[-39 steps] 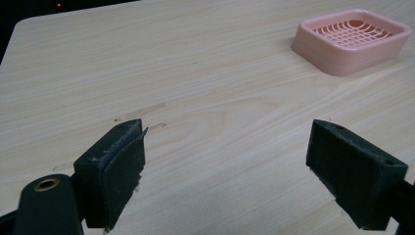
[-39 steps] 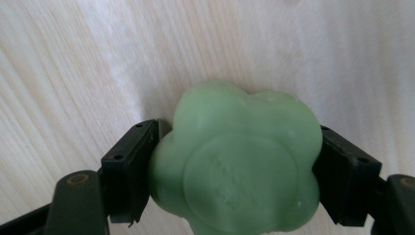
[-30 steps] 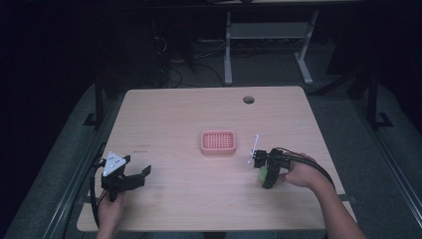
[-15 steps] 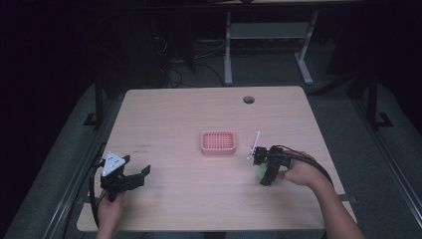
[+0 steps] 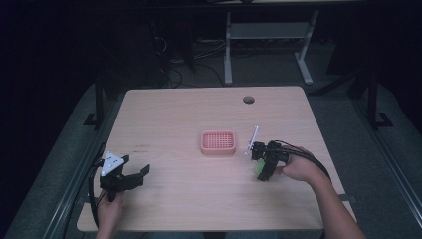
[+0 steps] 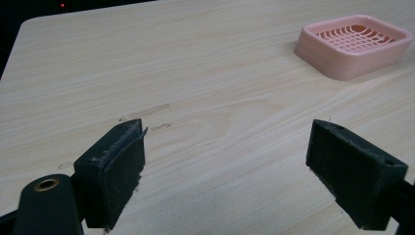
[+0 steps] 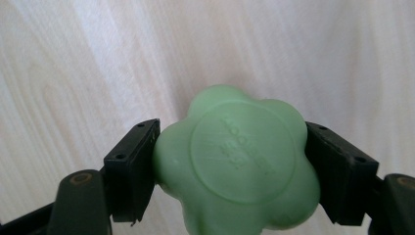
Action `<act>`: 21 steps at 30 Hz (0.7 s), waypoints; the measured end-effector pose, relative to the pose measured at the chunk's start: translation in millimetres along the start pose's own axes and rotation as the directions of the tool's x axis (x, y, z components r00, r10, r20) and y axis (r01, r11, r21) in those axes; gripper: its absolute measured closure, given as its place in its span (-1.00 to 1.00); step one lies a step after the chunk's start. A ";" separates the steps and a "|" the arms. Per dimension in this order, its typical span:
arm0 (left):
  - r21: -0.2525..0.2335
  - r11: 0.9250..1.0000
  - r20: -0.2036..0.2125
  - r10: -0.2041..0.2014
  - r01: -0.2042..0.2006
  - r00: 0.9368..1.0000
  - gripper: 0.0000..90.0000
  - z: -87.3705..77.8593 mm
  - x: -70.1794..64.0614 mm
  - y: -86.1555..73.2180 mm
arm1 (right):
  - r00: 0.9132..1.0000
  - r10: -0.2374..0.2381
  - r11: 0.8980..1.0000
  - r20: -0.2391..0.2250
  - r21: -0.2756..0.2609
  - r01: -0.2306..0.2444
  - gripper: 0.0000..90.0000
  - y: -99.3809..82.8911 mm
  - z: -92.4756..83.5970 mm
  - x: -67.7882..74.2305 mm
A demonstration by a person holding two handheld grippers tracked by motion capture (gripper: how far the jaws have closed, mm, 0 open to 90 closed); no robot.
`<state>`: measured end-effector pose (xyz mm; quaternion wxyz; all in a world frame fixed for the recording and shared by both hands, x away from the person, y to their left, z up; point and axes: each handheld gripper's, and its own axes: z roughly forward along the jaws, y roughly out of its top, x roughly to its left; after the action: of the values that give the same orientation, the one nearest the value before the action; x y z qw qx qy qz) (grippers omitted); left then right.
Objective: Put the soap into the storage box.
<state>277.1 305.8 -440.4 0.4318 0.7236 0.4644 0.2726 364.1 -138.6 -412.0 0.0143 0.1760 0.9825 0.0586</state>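
Tray (image 5: 218, 142) (pink) holds nothing | right tool (image 7: 230, 166) pinches green soap (image 7: 237, 161) | left tool (image 6: 225, 171) spread

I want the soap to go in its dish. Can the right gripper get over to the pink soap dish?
Probably yes. The right gripper is shut on the green flower-shaped soap, and the pink soap dish sits close to its left with bare table between. The left gripper is far off.

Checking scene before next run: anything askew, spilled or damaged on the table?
Nothing spilled or broken. The green flower-shaped soap bar sits squarely in the right claw. The pink plastic soap dish lies flat, empty. The wooden table has small scuffs by the left claw.
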 end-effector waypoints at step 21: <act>-0.005 1.000 0.004 -0.028 0.028 1.000 -0.68 1.0 2.4 0.9 | 1.000 -0.016 0.997 -0.009 -0.081 0.016 -0.42 37.7 -23.4 -19.6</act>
<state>279.3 307.4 -440.1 0.4384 0.7162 0.4731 0.2664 394.4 -112.9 -384.1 0.0173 0.1671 0.9808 0.0991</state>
